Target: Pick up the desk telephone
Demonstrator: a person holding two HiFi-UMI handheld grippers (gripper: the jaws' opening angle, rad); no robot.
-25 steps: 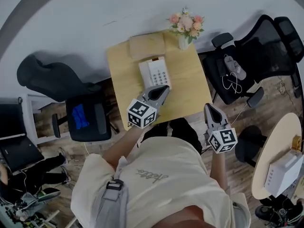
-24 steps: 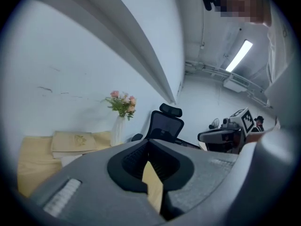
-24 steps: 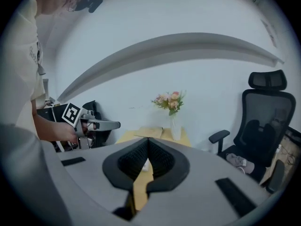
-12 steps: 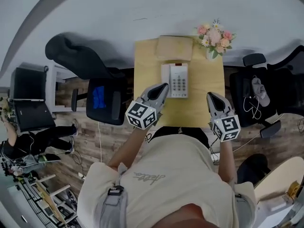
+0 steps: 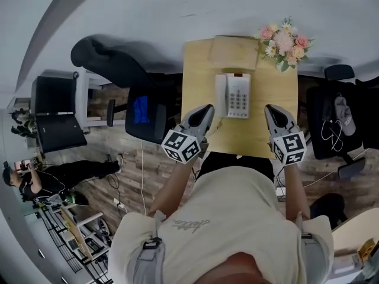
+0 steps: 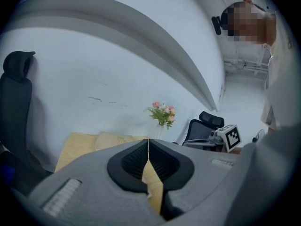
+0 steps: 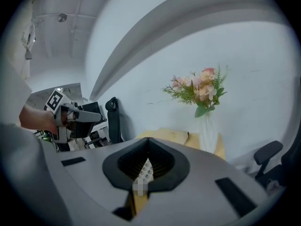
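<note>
The white desk telephone lies on the small wooden table, its handset resting on its left side. My left gripper hovers just left of and in front of the phone, jaws shut and empty. My right gripper hovers to the phone's right, also shut and empty. In the right gripper view a strip of the phone's keypad shows through the slit below the shut right gripper. In the left gripper view the left gripper is shut, with only the table beyond it.
A tan pad and a vase of pink flowers stand at the table's back. Black office chairs stand to the left and right; one left chair holds a blue item. A person sits far left.
The table and phone have come to the middle of the head view. Both grippers have moved up to either side of the phone, jaws staying shut.
</note>
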